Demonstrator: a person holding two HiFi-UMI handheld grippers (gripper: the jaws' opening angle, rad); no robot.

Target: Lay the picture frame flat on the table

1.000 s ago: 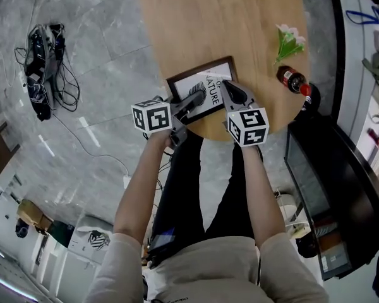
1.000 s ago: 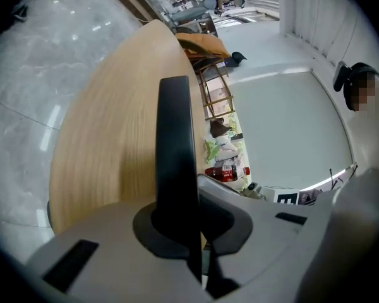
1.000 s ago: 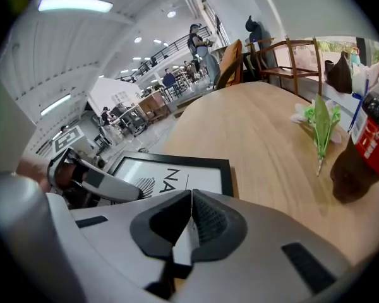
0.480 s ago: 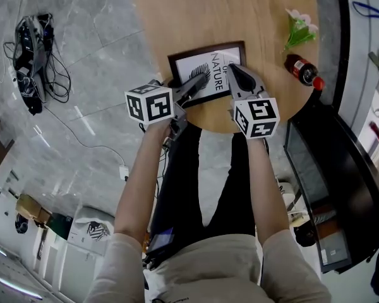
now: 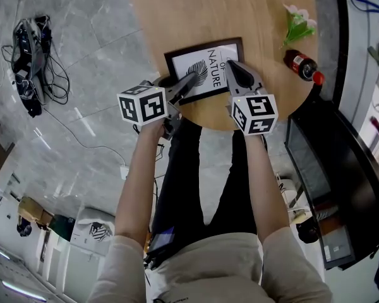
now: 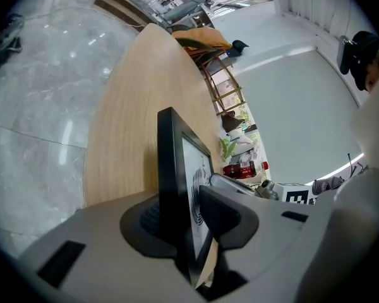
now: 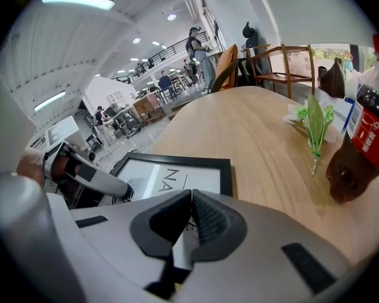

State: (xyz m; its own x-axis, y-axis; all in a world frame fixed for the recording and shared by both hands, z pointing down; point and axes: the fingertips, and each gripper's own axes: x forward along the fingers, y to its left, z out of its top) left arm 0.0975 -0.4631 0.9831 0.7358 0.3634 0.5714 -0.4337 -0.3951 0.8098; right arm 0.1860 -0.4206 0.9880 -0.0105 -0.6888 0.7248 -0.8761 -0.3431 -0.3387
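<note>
The black picture frame (image 5: 205, 67) with a white "NATURE" print lies low over the round wooden table (image 5: 196, 11), near its front edge. My left gripper (image 5: 191, 83) is shut on the frame's near left edge; in the left gripper view the frame (image 6: 170, 163) runs between the two pads (image 6: 218, 213). My right gripper (image 5: 228, 66) hovers over the frame's right part with its jaws pressed together and nothing between them. In the right gripper view the frame (image 7: 177, 168) spreads out just beyond those jaws (image 7: 191, 197). Whether the frame rests fully on the wood is hidden.
A cola bottle (image 5: 301, 67) lies and a small green flower sprig (image 5: 297, 27) sits on the table's right side. A black cabinet (image 5: 328, 169) stands right of the table. Cables (image 5: 28, 62) lie on the grey floor at left.
The head view has shifted a little. Both grippers and the frame keep nearly the same places against each other; the left gripper's cube sits slightly further left.
</note>
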